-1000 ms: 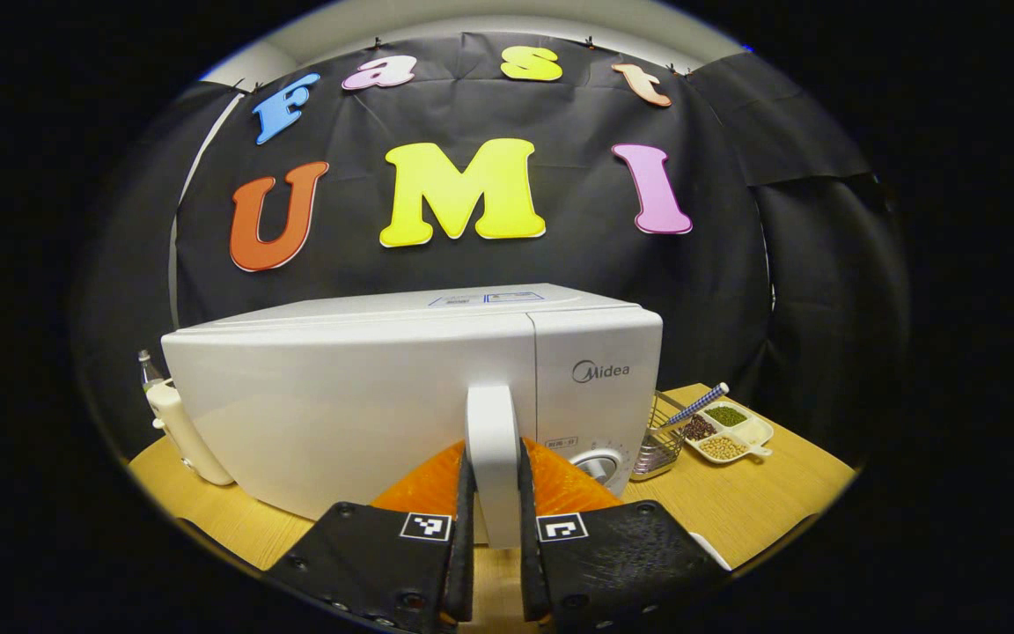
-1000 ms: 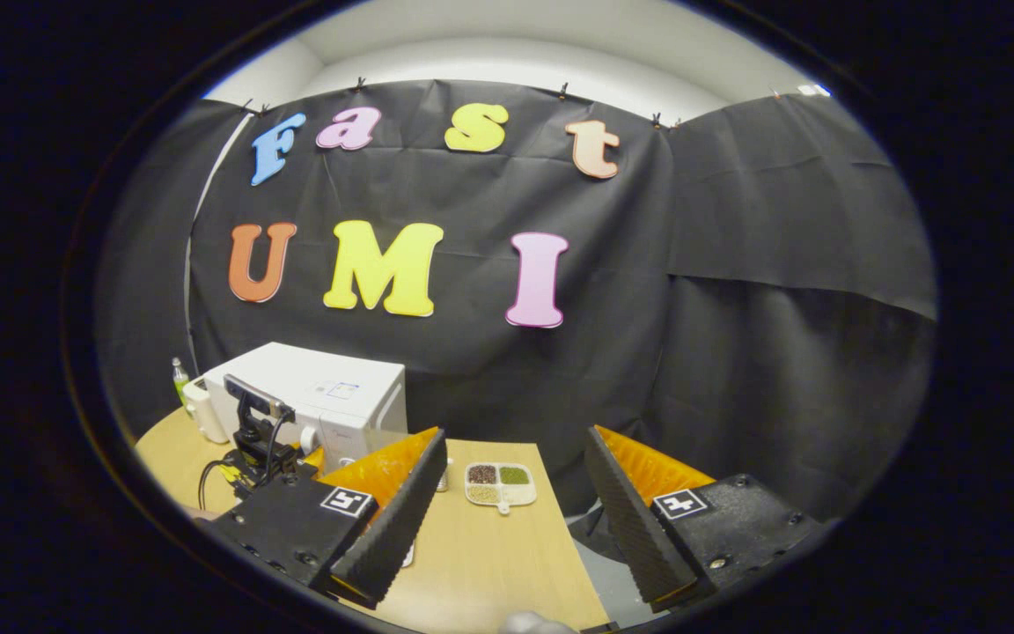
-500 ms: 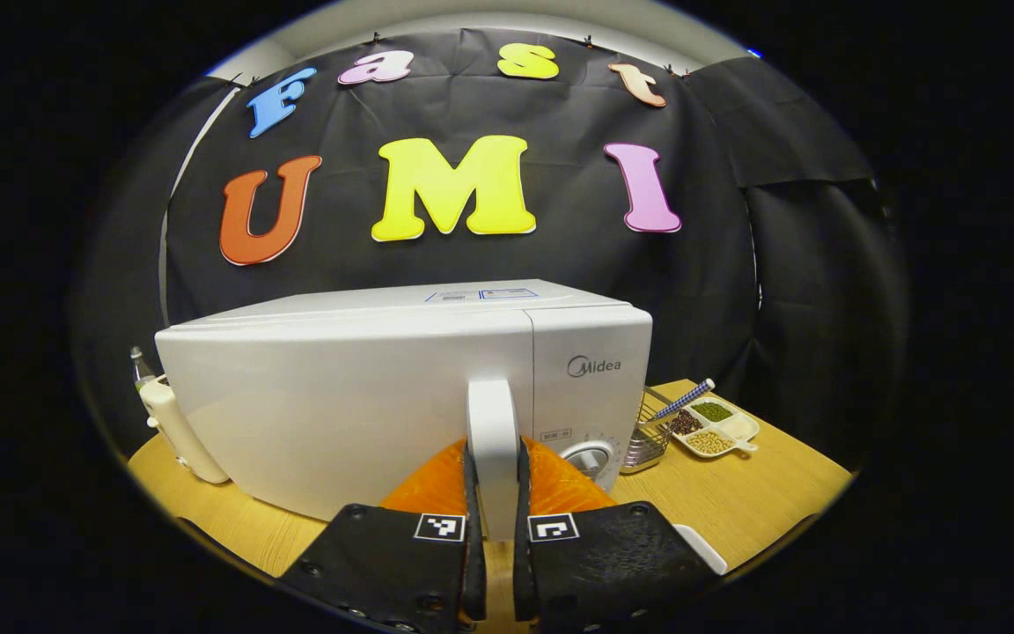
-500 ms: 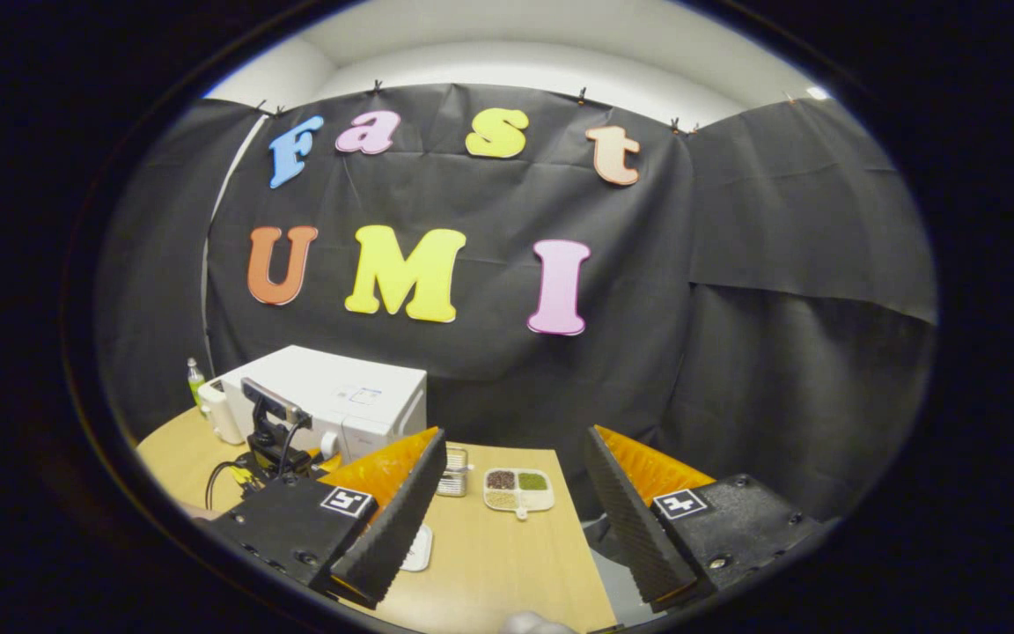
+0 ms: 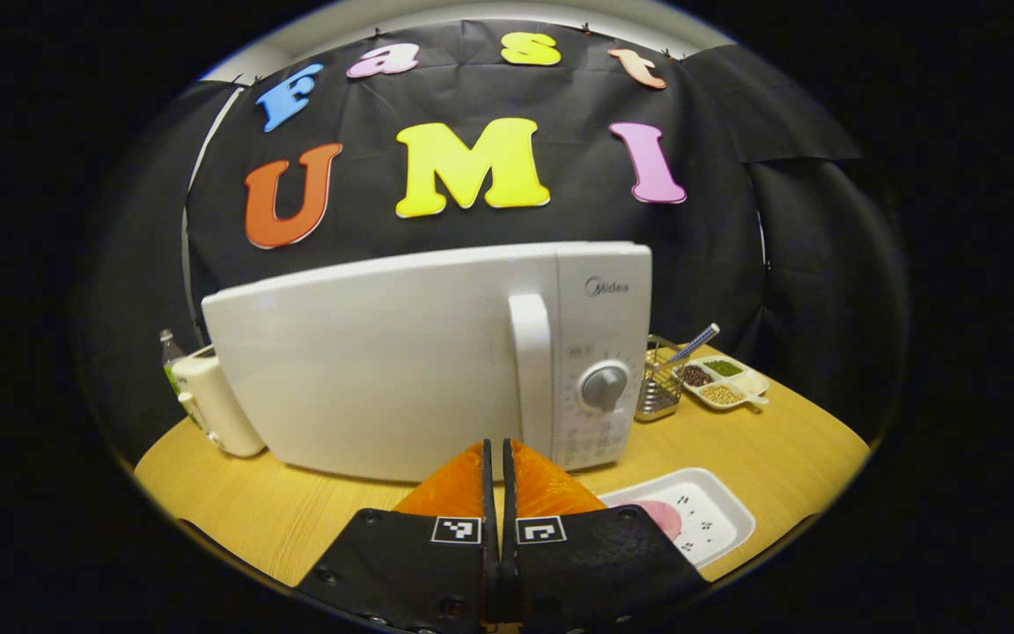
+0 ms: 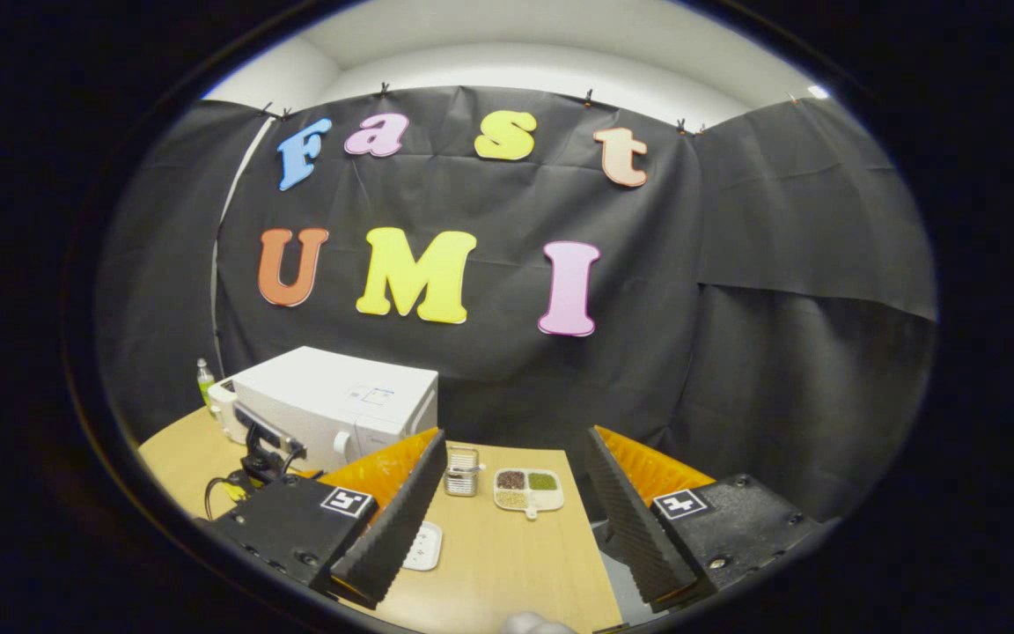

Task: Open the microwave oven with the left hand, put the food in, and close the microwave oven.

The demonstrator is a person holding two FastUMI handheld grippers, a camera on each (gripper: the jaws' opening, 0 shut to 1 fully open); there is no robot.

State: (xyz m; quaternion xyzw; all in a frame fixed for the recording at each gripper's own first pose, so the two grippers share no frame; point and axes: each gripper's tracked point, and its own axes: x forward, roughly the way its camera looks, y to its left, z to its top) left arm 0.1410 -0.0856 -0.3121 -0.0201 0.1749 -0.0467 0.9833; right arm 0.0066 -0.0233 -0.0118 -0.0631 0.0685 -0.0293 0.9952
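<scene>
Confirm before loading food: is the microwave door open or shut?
Shut: the microwave door sits flush with the control panel, no gap.

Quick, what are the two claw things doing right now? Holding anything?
Left gripper: shut, holding nothing, in front of the microwave door handle.
Right gripper: open, empty, above the table.

Two cameras, one low and close, one high and far back.

The left gripper view sits low over the desk [image 5: 296, 519], close to the microwave [image 5: 401, 370] and facing its door square on. The right gripper view looks from farther back and higher, facing the booth wall, with the microwave [image 6: 340, 405] small at lower left. Both take in the microwave, the desk [image 6: 507, 555], the sectioned dish [image 5: 727, 383] [image 6: 529, 490] and the white tray [image 5: 692, 519] [image 6: 423, 546].
</scene>
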